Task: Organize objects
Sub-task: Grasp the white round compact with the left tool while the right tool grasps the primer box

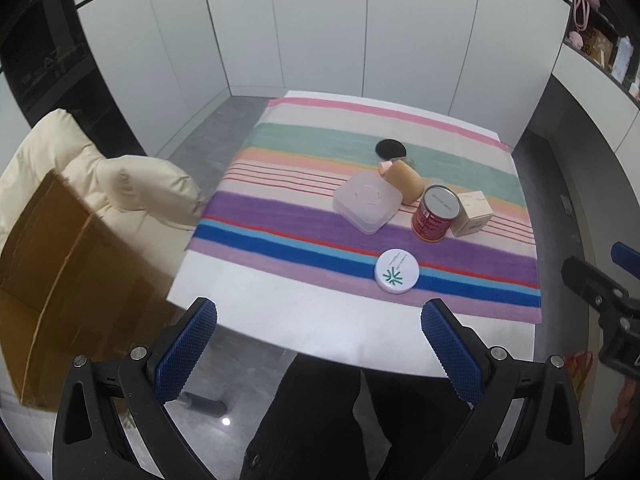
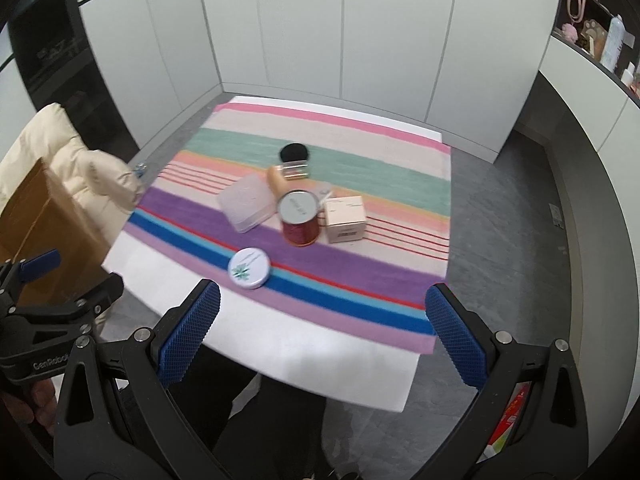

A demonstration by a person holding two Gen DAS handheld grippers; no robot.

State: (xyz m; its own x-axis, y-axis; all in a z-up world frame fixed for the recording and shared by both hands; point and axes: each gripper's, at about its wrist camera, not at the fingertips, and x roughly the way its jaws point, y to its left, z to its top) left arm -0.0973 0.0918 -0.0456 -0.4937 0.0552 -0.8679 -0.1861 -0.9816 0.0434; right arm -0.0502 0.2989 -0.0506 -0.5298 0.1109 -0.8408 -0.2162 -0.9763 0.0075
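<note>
Looking through the left wrist view first, we see our left gripper [image 1: 319, 328] hanging short of the near edge of the surface [image 1: 280, 320], jaws spread wide with nothing between them. On the striped cloth [image 1: 280, 216] the things sit in a loose cluster: a white tin [image 1: 397, 271] lies nearest us on the blue stripe, well apart from the rest; behind it a clear box [image 1: 367, 207], a red can [image 1: 435, 213] standing upright, and a cream carton [image 1: 472, 213] just beside the can. A tan bottle [image 1: 405, 181] lies tilted behind the box, with a black disc [image 1: 391, 149] farther back. A cardboard box [image 1: 60, 280] sits off to the left, against a cream jacket [image 1: 100, 172].

From the right wrist view, our right gripper [image 2: 322, 320] is likewise wide open and empty, held before the near edge, with the tin [image 2: 249, 268] just ahead of its left finger. This view is slightly blurred.

We judge that we are at the opening step, nothing yet picked. The tin is the easiest first grasp: we would lower over it and close across its rim. Whether the cardboard box is the destination, we cannot tell.
</note>
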